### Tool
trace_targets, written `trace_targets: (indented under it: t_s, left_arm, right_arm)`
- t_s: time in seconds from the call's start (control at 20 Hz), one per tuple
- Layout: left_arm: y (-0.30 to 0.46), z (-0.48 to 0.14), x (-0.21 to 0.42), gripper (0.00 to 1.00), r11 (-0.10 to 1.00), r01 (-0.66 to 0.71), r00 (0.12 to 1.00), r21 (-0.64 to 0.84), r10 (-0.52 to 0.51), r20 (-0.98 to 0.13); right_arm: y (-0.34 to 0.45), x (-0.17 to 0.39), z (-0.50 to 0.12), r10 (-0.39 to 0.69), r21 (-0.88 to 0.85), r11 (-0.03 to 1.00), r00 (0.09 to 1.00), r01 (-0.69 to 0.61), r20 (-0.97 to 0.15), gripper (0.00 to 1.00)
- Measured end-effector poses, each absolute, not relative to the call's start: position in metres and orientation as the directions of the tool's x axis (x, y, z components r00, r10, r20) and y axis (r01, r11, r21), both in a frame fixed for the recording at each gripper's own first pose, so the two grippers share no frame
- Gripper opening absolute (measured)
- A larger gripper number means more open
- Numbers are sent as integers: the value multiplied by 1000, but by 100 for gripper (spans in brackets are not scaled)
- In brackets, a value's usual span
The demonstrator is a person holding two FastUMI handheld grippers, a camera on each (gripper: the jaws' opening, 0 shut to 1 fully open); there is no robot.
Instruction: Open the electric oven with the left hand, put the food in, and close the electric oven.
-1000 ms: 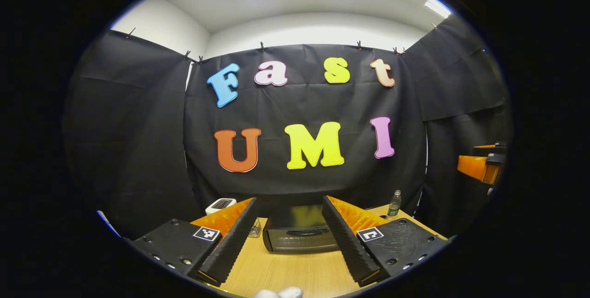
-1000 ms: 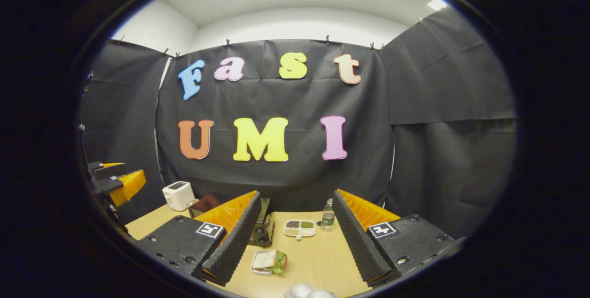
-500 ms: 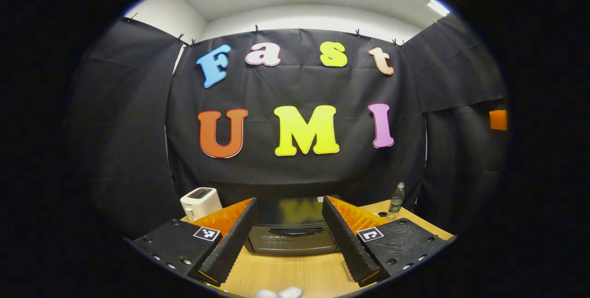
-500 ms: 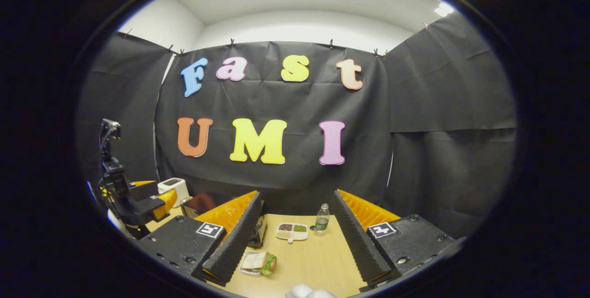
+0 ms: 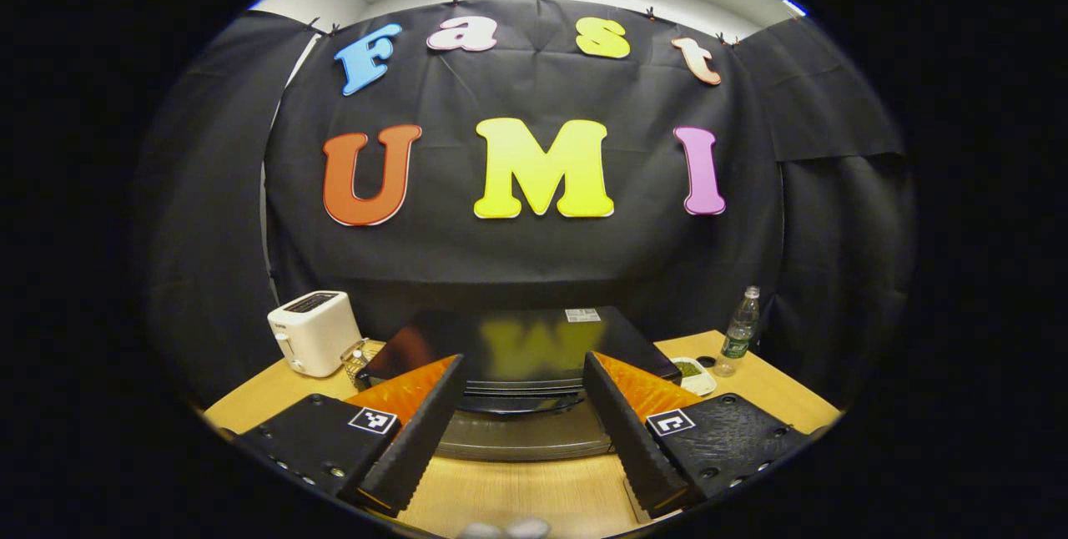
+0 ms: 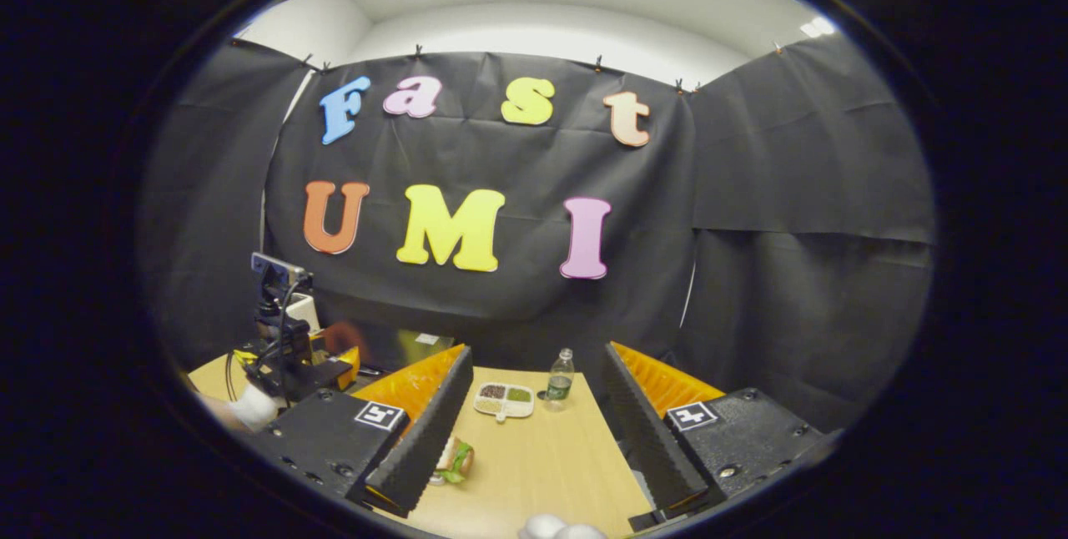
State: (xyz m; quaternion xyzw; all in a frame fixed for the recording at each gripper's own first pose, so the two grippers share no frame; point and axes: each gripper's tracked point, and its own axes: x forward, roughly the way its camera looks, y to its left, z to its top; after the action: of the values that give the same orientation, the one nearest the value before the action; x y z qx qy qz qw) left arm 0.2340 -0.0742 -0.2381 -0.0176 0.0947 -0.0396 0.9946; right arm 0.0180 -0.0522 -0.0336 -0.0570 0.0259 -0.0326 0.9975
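Observation:
The black electric oven (image 5: pixel 517 343) stands on the wooden table (image 5: pixel 534 493) straight ahead in the left gripper view, door shut, its curved handle (image 5: pixel 521 405) between my fingers' tips. My left gripper (image 5: pixel 521 430) is open and close in front of that handle, not touching it. In the right gripper view the food, a sandwich with green lettuce (image 6: pixel 456 459), lies on the table, half hidden behind my near finger. My right gripper (image 6: pixel 538 430) is open above the table and holds nothing. The left gripper (image 6: pixel 329 368) and a white-gloved hand (image 6: pixel 250 405) show at the far left, by the oven (image 6: pixel 400 347).
A white toaster (image 5: pixel 313 330) stands left of the oven, with a small glass item (image 5: pixel 359 353) beside it. A plastic bottle (image 5: pixel 738 334) (image 6: pixel 559 380) and a divided snack tray (image 6: pixel 503 400) sit at the back right. Black cloth walls close the booth.
My left gripper has moved forward and down toward the oven, which now looks much bigger. In the right gripper view the sandwich has slid partly behind my finger.

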Motion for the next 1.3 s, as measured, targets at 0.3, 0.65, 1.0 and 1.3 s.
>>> trace_targets:
  t_s: [0.3,0.65,1.0,1.3]
  left_arm:
    - [-73,-296,261,95,997,73,954,-19,-75,-290]
    - [-71,-299,258,99,998,69,947,-13,-70,-315]
    - [-69,-303,229,99,998,63,940,-14,-64,-334]
    - [-69,-322,189,99,998,65,926,-19,-68,-370]
  right_arm:
    - [-57,21,-48,-85,-109,991,993,76,-82,99]
    - [-61,18,-57,-85,-98,992,990,74,-113,99]
    - [-58,12,-65,-67,-94,994,990,56,-127,99]
    - [-51,8,-74,-42,-85,996,989,30,-142,99]
